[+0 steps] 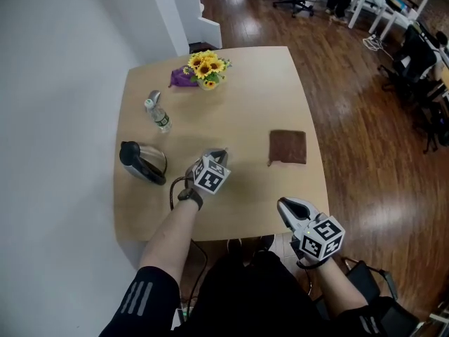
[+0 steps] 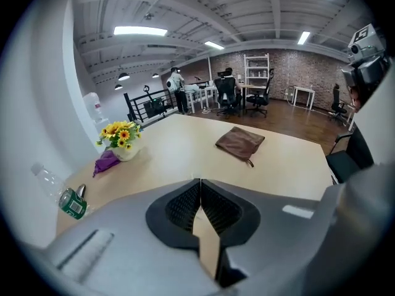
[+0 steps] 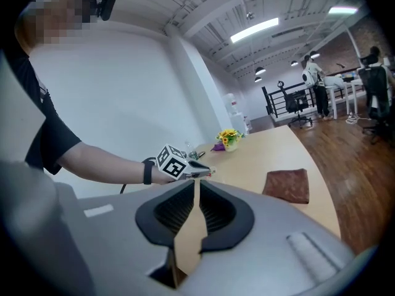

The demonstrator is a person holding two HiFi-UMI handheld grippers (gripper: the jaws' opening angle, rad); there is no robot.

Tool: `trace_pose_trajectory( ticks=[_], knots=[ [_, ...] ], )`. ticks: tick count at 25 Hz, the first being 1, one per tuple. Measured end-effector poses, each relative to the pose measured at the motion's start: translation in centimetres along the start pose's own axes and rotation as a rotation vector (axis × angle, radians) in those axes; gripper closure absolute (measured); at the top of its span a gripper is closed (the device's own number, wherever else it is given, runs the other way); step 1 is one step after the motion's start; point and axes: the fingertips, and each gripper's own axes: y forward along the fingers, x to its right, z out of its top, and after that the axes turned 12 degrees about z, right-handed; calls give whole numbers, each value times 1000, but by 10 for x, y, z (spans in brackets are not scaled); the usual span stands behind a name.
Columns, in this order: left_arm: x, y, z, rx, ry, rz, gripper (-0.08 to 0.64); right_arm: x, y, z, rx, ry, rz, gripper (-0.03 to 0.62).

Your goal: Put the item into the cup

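Left gripper has its jaws pressed together with nothing between them, over the middle of the table; right gripper is likewise closed and empty, at the table's near edge; the brown pouch lies flat on the tabletop, apart from both; a kettle stands left of the left gripper; a bottle and sunflowers sit farther back

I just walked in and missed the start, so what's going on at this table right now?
A person holds a gripper in each hand at a wooden table. The left gripper hovers over the table's middle, the right gripper at its near edge; both are shut and empty. A metal jug, a plastic bottle, a pot of sunflowers and a brown pouch sit untouched.
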Motion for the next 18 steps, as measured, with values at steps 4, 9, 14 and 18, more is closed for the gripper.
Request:
trace_pose_trajectory(
  ticks=[4, 9, 14, 18],
  knots=[
    [7, 19, -8, -58, 12, -29, 560, 6, 0, -4, -6, 9, -4, 557],
    [19, 35, -21, -122, 40, -86, 521, 8, 1, -7, -17, 12, -1, 557],
    [30, 37, -24, -147, 70, -139, 464, 9, -3, -3, -24, -10, -11, 557],
    [29, 39, -22, -158, 77, -158, 422, 12, -2, -5, -20, -1, -21, 558]
  ],
)
